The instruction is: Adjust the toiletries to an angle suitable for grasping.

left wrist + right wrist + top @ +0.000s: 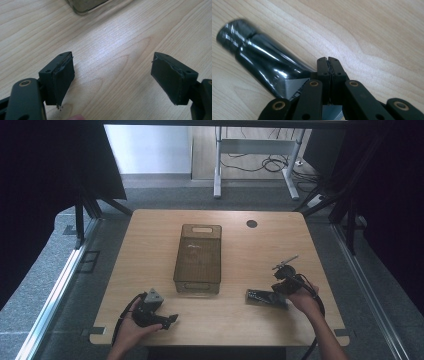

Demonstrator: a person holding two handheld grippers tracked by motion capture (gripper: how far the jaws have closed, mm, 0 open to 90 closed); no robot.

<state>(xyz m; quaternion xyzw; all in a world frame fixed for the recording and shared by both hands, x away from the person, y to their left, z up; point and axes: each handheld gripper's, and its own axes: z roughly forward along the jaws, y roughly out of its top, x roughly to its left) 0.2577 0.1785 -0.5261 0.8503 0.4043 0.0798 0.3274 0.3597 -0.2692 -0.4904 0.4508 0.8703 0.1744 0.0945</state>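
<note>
Lying flat on the wooden table, a glossy black tube with a grey crimped end rests near the right front part of the tabletop, its cap end pointing toward the middle. In the right gripper view the tube runs from upper left down under the jaws, and the grey flat end sits between them; the right gripper has its jaws pressed together, pinching that grey end. From above, the right gripper sits at the tube's right end, held by the person's right hand.

Just left of the tube, in the middle of the table, stands a translucent brown rectangular bin with handle slots at its short ends. A corner of that bin shows at the top of the left gripper view. The left gripper hovers over bare wood with its jaws spread wide apart. Seen from above, the left gripper is near the front left edge, well apart from the tube, in the person's left hand
</note>
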